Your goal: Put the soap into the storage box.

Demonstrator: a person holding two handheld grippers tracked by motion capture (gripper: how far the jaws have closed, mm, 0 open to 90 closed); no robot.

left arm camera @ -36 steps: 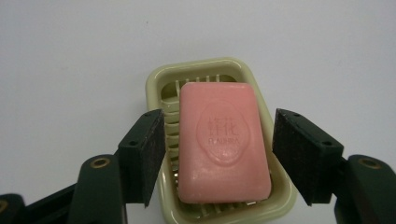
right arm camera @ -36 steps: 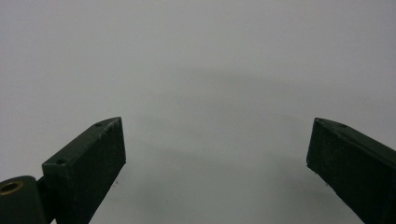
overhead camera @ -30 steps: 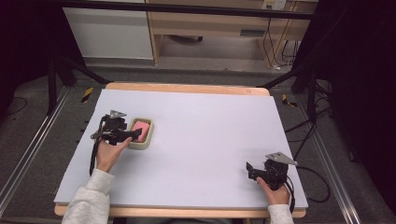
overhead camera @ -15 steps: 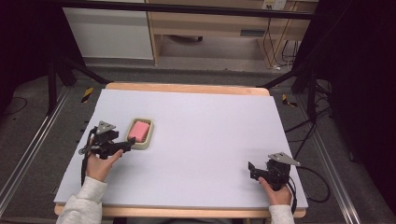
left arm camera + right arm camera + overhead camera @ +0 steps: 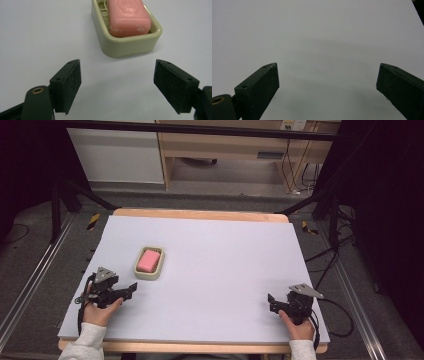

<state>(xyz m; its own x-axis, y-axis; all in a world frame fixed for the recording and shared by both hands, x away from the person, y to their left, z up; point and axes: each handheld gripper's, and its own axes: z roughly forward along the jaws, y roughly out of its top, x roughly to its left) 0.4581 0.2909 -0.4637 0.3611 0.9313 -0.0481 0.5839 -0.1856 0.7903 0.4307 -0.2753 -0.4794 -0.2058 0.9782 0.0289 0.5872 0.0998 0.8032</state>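
Since the earlier frame our left gripper (image 5: 131, 288) had backed off toward 7 o'clock from the soap dish (image 5: 149, 262), its jaws just opening, nothing between them. We judged the pink soap bar (image 5: 149, 260) inside slick and firm, best pinched across its long sides. Our right gripper (image 5: 270, 302) sat apart, empty.

Ahead of the left tongs, a smooth pink soap bar (image 5: 128, 17) sat in a glossy cream plastic dish (image 5: 130, 46) on the matt white tabletop (image 5: 225, 265).
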